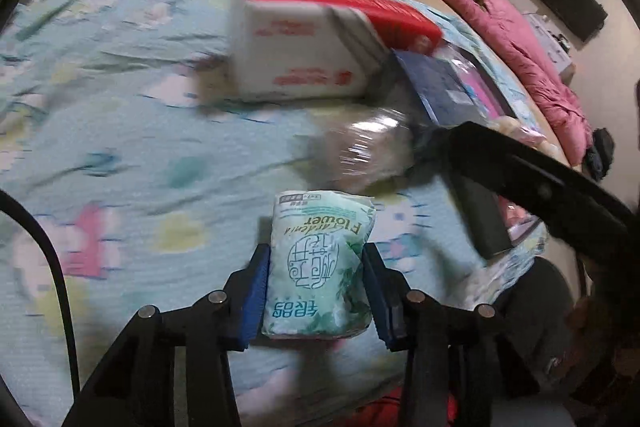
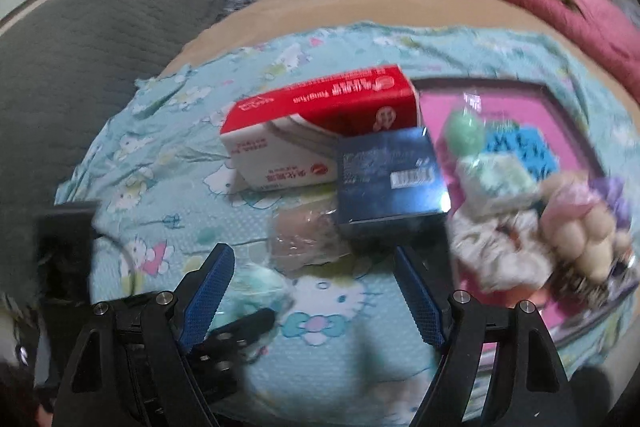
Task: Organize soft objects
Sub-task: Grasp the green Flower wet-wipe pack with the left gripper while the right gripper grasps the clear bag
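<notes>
The left gripper pinches a green tissue pack between its 2 blue pads, low in the centre of the left wrist view; the pack's printed face shows the word "Flower" upside down. The pack is held above a light blue Hello Kitty blanket that covers most of the frame.

Above the pack lies a crinkled clear plastic bag, blurred, and beyond it, in the upper middle, a red and white tissue box. Just right of that box is a dark blue box, touching or nearly touching it. A pink quilt runs along the upper right edge.

In the right wrist view the right gripper has its 2 blue fingers spread wide, with nothing between them. The same green pack shows as a blur at lower left, beside the left finger. A pink tray at the right holds a heap of soft items, among them a blue sponge and a green ball.
</notes>
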Tool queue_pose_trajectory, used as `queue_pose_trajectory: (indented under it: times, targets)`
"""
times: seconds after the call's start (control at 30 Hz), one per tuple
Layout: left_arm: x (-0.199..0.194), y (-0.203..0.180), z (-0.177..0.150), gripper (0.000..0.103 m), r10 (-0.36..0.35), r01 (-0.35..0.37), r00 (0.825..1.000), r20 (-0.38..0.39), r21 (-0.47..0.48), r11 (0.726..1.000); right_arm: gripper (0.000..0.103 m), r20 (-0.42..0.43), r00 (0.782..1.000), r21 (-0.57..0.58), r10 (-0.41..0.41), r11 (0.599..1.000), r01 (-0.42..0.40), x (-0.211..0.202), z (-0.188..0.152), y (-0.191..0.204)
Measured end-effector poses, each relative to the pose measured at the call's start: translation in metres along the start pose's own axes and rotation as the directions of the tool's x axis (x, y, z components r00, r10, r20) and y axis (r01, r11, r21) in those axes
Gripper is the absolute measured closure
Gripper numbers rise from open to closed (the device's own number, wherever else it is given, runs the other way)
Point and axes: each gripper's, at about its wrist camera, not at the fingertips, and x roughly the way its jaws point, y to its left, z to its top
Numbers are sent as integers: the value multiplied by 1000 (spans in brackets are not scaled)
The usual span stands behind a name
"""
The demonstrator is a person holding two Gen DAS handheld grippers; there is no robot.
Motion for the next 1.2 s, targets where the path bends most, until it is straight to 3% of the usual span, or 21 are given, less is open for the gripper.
queue_pose_trajectory:
  times: [0.23, 0.37, 0.63, 0.87, 1.2]
  targets:
    - [-34, 41, 2, 58, 28, -22, 996, 86, -68, 997, 21, -31, 999, 210, -41, 977, 47, 36, 2, 11]
    - [-34, 43, 5, 58, -23, 28, 996, 92, -60, 998, 21, -35, 994, 313, -99, 944, 105, 56, 6, 12]
    - [-39, 47, 5, 58, -16, 22, 994, 112, -50, 998, 24, -87, 989, 461, -117, 876, 144, 91, 3, -3]
    - [-40, 45, 5, 58, 5, -1, 993, 118, -36, 999, 28, -73, 995, 430, -68, 898, 93, 91, 1, -9]
    - [-48, 41, 7, 58, 47, -44, 991, 129, -29, 999, 31, -36, 999, 250, 15, 968, -5, 59, -3, 4]
